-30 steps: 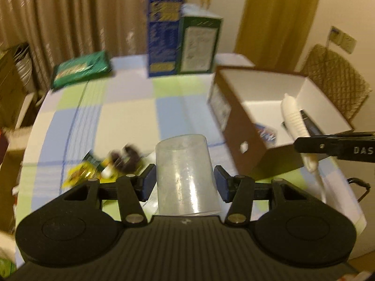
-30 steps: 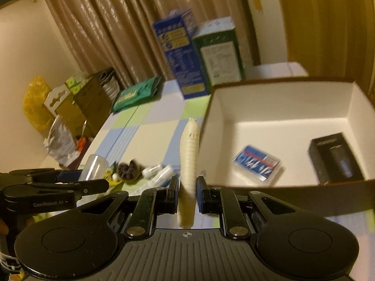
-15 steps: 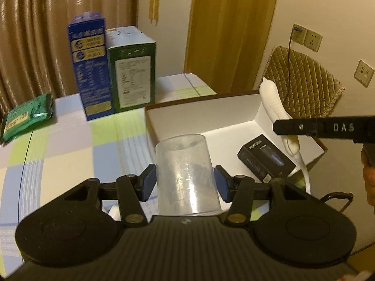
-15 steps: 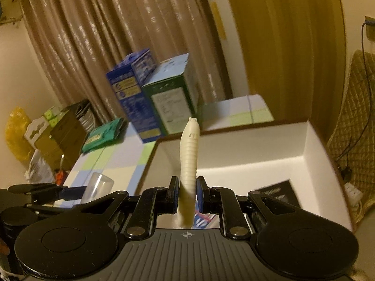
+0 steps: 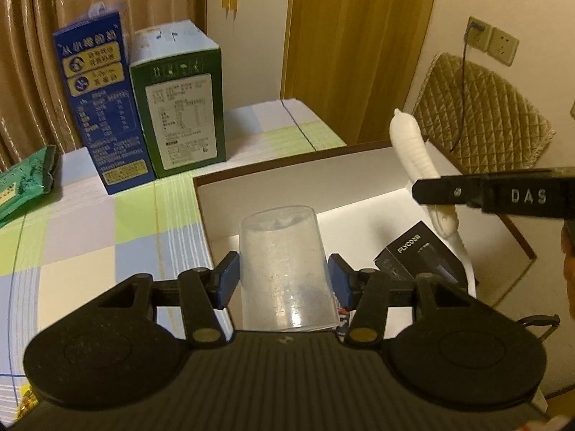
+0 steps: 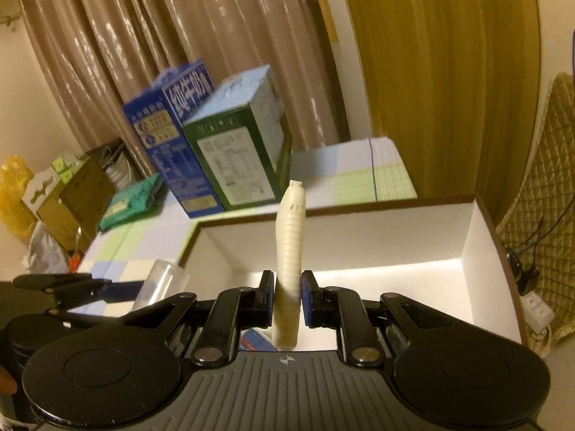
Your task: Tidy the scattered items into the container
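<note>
While your left gripper squeezes the clear cup over the white box, your right gripper is clamped on the cream ridged stick, held upright above that same box

The white letters "DAS" stand on the right gripper's black finger. "FLYCO" followed by unclear letters stands on the black box. Chinese print covers the blue carton, too small to read; the green carton's label is illegible.
</note>
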A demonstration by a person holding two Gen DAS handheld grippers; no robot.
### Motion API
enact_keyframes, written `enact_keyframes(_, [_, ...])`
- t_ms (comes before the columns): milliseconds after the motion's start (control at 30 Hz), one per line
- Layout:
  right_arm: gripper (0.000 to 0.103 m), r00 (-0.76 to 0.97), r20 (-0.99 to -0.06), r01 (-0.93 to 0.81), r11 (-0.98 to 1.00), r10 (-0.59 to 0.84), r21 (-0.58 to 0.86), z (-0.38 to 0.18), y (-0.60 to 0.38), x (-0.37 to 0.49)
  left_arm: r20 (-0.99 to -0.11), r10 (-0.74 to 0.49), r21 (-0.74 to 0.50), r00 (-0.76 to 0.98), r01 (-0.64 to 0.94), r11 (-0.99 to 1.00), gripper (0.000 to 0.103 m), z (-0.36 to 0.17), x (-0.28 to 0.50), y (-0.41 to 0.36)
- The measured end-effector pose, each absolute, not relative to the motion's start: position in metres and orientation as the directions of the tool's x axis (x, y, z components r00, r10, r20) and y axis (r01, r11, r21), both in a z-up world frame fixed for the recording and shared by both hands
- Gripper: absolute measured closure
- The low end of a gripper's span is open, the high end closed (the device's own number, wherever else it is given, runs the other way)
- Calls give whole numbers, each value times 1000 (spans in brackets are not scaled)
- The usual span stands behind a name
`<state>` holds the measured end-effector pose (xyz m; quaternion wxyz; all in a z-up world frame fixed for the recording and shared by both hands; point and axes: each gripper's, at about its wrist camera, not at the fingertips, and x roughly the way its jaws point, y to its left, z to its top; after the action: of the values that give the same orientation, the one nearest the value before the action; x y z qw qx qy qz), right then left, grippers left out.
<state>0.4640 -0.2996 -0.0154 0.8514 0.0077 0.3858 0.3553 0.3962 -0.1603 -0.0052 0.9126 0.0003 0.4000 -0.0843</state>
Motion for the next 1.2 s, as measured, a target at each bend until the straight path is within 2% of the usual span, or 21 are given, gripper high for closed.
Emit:
enact_keyframes(533, [91,316,-774,-621,736,549,268,-75,-280,511,-808,-125,-23,576,181,983,54,-50,462,-192])
enact_keyframes(1133, [91,264,-818,-607,747,511,270,-103,-282,535,-878,-80,23,472,210,978,54,-89,500,-207])
enact_keyframes(1200, [91,260,-821,-606,748,508,271,-104,-281,536,-879,-75,30,471,212,977,57,-90,502,-208])
